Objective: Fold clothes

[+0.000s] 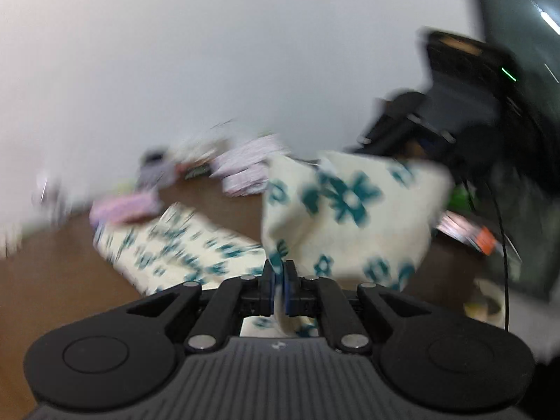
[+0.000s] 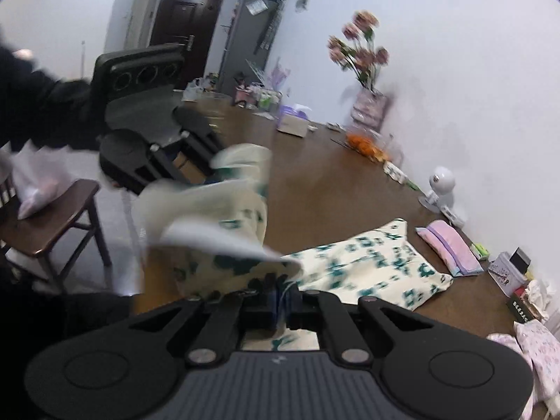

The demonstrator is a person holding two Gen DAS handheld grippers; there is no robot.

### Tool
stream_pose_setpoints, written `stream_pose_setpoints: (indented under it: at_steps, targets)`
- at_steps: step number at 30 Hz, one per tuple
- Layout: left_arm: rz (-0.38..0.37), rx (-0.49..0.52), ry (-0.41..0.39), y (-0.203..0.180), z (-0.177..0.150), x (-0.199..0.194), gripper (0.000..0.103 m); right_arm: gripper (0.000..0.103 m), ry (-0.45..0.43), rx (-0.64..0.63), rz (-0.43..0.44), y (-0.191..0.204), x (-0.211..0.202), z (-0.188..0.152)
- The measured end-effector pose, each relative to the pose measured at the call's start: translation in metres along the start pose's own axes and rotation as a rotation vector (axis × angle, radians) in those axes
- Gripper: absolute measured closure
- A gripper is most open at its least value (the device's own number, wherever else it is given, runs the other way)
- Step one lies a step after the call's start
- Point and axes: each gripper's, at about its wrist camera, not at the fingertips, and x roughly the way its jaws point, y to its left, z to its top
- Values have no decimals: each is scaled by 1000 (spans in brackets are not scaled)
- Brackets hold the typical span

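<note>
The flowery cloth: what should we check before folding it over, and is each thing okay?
1. Left gripper pinching the flowery cloth: ok.
2. Right gripper pinching the cloth too: ok.
3. Part of the cloth lifted off the table: ok.
4. Bare table beside the cloth to lay it on: ok.
5. Pink pouch lying apart from the cloth: ok.
6. Cloth edges lined up: cannot tell, too blurry.

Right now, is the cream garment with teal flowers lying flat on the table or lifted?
Partly lifted. Both the left gripper and right gripper pinch the cream floral garment, raising one end while the rest lies on the brown table.
</note>
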Motion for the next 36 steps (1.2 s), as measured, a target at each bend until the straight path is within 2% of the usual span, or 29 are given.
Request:
stream_pose_setpoints:
  at_steps: [2,4,5,6,8,10,12,14,16,17,22,24,26,29,33,36]
  targets:
    - [35,-168,159,25,2,40,93,98,49,111,-33,-36,39,5]
    - [30,-261,238,40,-1,62,88,87,118,211,-85,-62,73,4]
    - [46,-270,236,41,-1,63,75,83,152,260,-111,-74,90,3]
    - [63,-276,229,42,0,63,56,74,173,273,-143,-79,98,1]
    - [104,-267,196,38,2,53,37,72,139,291,-206,-82,93,-1]
    - [136,-282,181,33,3,40,31,58,77,349,-206,-85,70,-2]
    - [160,-328,170,30,4,29,22,52,17,427,-146,-80,28,-12]
    - [161,-355,154,23,8,23,22,41,-46,485,-67,-67,-13,-27]
    - [167,-365,150,15,13,23,21,19,-125,464,-24,-35,-52,-51]
    - [173,-370,147,11,16,23,19,16,-157,443,-22,-19,-68,-64]
    - [214,-407,131,1,23,29,18,16,-139,436,-78,29,-113,-117]
    - [229,-422,127,-3,23,31,18,16,-120,496,-57,35,-123,-134]
    - [249,-430,133,-5,22,32,18,16,-137,469,9,46,-129,-141]
    - [291,-463,155,-4,18,33,17,16,-158,399,90,56,-126,-148]
    - [343,-485,192,-4,14,34,17,16,-139,382,126,47,-114,-157]
    - [389,-485,197,-3,13,31,17,16,-112,347,112,38,-102,-161]
